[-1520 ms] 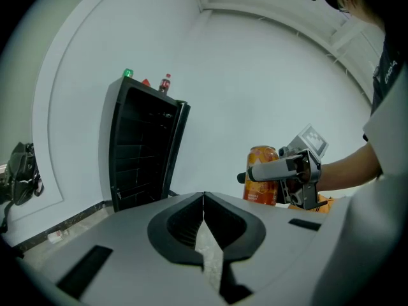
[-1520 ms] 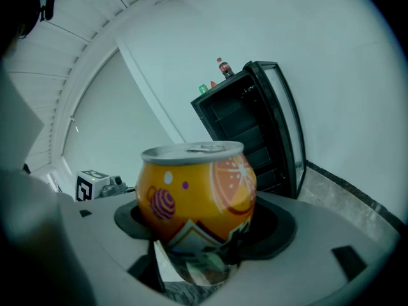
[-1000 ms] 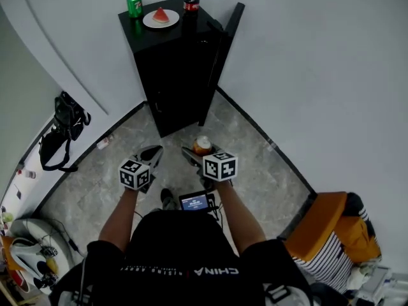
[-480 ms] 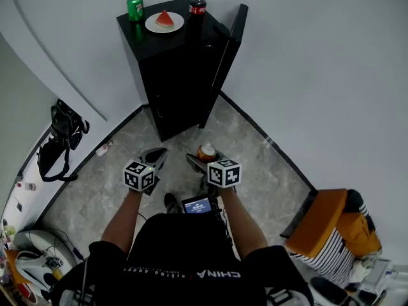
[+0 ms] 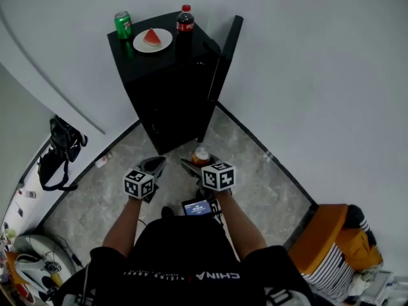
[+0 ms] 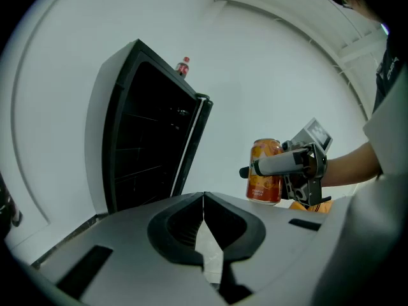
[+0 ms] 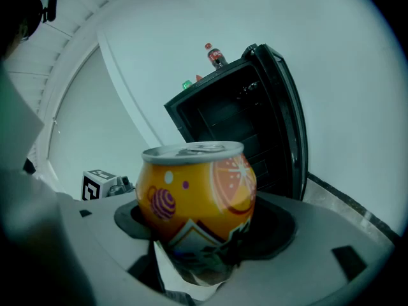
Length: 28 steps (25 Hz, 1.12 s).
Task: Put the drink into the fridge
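- Head view: a black box-shaped fridge (image 5: 167, 85) is shown standing in a corner of white wall (image 5: 319, 62), at 12 o'clock from the two grippers, on a grey marbled floor (image 5: 255, 183).
- Its narrow black door (image 5: 224, 59) is swung open and is seen edge-on at the 3 o'clock side of the cabinet.
- Three things are set on the fridge top: a green metal can (image 5: 123, 24) at 9 o'clock, a white round plate (image 5: 160, 44) bearing a red watermelon slice (image 5: 152, 37) in the middle, and a dark plastic bottle with a red cap (image 5: 185, 20) at 3 o'clock.
- The right gripper (image 5: 199, 162) is held low in front of the fridge, and an orange metal drink can with a printed fruit pattern (image 5: 201, 155) is clamped upright between its jaws.
- Right gripper view: the can is seen gripped at its lower half, silver lid uppermost, with the open fridge at 1 o'clock behind it and well apart from it.
- The left gripper (image 5: 153, 166) is held at 9 o'clock of the right one, near it but not touching.
- Left gripper view: the jaws are seen pressed together at the tips, with nothing between them; dark shelves are visible inside the fridge at 11 o'clock.
- A black bag (image 5: 58, 150) is shown lying by the wall at 9 o'clock of the grippers.
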Motion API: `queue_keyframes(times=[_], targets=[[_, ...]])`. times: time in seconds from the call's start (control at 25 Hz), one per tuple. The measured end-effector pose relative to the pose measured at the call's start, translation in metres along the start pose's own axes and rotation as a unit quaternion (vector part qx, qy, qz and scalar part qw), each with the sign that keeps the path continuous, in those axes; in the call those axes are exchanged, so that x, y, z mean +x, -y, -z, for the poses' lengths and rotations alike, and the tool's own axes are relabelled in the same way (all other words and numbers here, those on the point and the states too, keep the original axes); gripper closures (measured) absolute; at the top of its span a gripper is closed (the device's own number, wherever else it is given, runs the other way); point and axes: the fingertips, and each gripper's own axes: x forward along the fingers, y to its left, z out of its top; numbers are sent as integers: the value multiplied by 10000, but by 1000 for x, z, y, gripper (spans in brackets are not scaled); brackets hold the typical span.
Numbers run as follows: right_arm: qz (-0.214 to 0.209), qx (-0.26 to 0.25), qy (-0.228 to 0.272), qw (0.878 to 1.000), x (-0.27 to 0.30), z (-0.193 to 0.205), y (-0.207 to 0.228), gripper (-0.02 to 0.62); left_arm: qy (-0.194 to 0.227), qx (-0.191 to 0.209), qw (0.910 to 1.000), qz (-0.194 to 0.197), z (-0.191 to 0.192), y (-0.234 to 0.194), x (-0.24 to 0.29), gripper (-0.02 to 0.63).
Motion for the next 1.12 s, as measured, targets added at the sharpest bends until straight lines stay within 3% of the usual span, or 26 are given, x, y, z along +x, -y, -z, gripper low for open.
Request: queue_keyframes(times=[0.28, 0.52, 1.12], targets=[[-345, -163, -122, 9992, 8, -44, 42, 236, 119, 53, 9994, -335, -43, -5, 45, 594], [-605, -346, -295, 9971, 21, -63, 66, 236, 174, -61, 9979, -615, -56, -3, 68, 594], [-679, -455, -253, 9963, 59, -91, 35, 236, 135, 56, 9985, -525, -72, -47, 52, 594]])
